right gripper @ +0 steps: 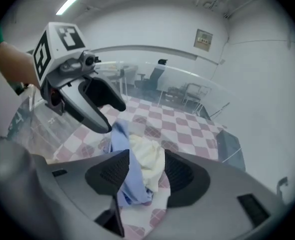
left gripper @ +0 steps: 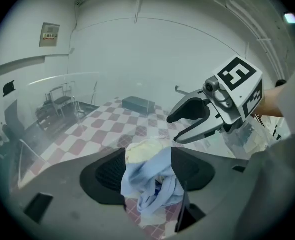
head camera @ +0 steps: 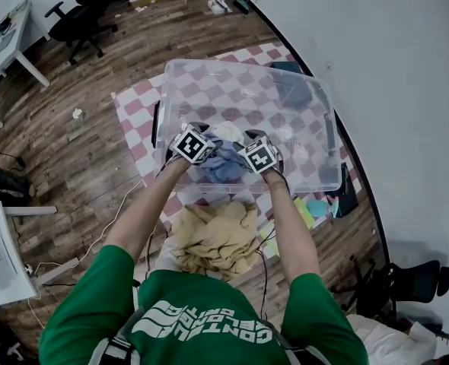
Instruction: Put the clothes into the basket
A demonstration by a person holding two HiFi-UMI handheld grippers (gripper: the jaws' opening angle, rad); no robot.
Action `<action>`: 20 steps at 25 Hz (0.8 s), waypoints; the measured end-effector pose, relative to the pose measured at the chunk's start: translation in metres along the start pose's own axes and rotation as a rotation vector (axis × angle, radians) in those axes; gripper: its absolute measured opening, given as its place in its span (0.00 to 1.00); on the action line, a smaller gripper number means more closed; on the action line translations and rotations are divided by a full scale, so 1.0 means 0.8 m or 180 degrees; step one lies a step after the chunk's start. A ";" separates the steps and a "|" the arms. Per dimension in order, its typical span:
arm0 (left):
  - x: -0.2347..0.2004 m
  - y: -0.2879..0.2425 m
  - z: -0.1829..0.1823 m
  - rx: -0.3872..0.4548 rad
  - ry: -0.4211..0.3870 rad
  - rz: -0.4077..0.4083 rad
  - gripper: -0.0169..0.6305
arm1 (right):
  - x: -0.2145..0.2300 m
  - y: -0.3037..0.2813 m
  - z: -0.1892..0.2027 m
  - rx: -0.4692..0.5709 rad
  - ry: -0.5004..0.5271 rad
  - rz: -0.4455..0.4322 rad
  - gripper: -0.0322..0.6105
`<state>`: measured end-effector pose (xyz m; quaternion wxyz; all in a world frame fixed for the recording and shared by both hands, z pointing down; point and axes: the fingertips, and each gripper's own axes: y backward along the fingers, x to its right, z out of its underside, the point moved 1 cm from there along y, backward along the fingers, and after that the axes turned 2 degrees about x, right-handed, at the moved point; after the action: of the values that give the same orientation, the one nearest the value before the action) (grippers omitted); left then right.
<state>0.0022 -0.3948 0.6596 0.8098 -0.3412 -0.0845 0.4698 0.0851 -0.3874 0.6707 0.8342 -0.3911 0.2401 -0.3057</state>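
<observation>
A clear plastic basket (head camera: 209, 71) stands on a pink-and-white checkered mat (head camera: 137, 120). Both grippers hang over its near side, facing each other. A bundle of light blue and cream clothes (head camera: 224, 166) sits between and below them inside the basket. In the left gripper view the bundle (left gripper: 150, 181) fills the gap of my left gripper (left gripper: 147, 166), whose jaws stand apart, and my right gripper (left gripper: 187, 124) shows beyond. My right gripper (right gripper: 146, 171) also stands open around the bundle (right gripper: 140, 159), opposite my left gripper (right gripper: 105, 111). A tan heap of clothes (head camera: 217, 238) lies on the floor by the person.
A dark teal box (head camera: 289, 67) lies on the mat behind the basket. A white wall runs along the right. Coloured items (head camera: 320, 207) lie near the wall. A black office chair (head camera: 80, 17) and a desk (head camera: 4, 52) stand at the far left.
</observation>
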 end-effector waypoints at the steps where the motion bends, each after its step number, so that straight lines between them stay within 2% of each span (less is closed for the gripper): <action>1: 0.000 0.004 -0.008 0.0066 -0.0008 -0.0020 0.44 | 0.006 0.010 -0.012 0.0116 -0.0058 0.0057 0.39; 8: 0.014 0.058 -0.086 0.0657 -0.0121 -0.0192 0.42 | 0.031 0.103 -0.089 0.0827 -0.0124 0.0335 0.37; 10: 0.024 0.078 -0.112 0.0852 -0.0153 -0.0206 0.35 | 0.032 0.133 -0.103 0.1001 -0.0102 0.0438 0.25; 13: 0.044 0.110 -0.145 0.1126 -0.0187 -0.0185 0.24 | 0.026 0.180 -0.117 0.1214 -0.0083 0.0578 0.14; 16: 0.070 0.140 -0.163 0.1353 -0.0217 -0.0152 0.08 | 0.011 0.223 -0.116 0.1398 -0.0142 0.0584 0.08; 20: 0.109 0.168 -0.166 0.1513 -0.0238 -0.0083 0.03 | -0.011 0.275 -0.103 0.1656 -0.0346 0.0497 0.06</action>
<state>0.0161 -0.3422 0.4589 0.8696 -0.1222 -0.0059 0.4783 0.0969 -0.3116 0.4485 0.9393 -0.1600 0.1378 -0.2704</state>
